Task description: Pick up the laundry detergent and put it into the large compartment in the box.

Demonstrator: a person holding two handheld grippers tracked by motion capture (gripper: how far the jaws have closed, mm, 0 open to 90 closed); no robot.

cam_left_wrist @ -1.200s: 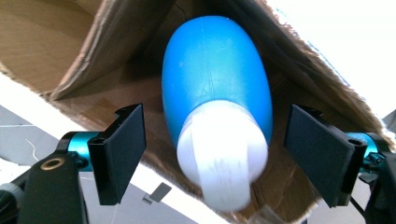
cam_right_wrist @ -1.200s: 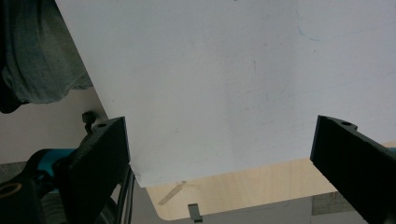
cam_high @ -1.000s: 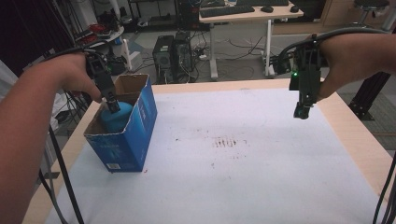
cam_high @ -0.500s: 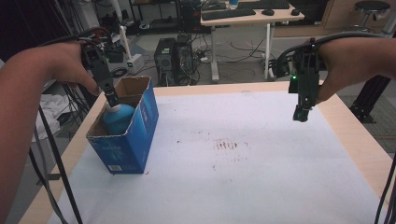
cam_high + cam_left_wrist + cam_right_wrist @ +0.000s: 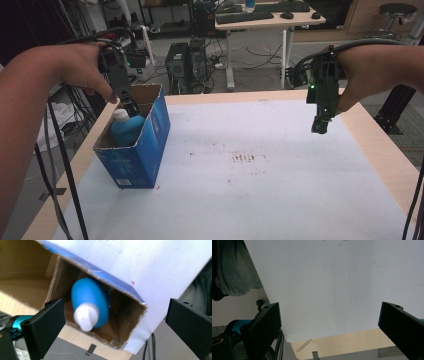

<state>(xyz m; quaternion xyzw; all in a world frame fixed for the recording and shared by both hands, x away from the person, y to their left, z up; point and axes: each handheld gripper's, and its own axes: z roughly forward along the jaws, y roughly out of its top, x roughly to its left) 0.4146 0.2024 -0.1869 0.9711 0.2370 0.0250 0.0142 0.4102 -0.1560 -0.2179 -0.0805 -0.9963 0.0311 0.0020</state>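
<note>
Left claw hangs released above the blue bottle lying in the box; it should lift straight clear of the cardboard rim, while right claw idles released over the table

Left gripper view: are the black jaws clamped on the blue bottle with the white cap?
No, the left gripper is wide open above the blue bottle lying inside the cardboard box.

No words, brands or numbers can be read anywhere. The open-topped blue cardboard box, which stands below the left gripper's fingers, carries a small white label patch low on its near face and pale markings along its long side, all too blurred to make out. The blue plastic bottle with a white cap lying inside the box shows no legible print.
</note>
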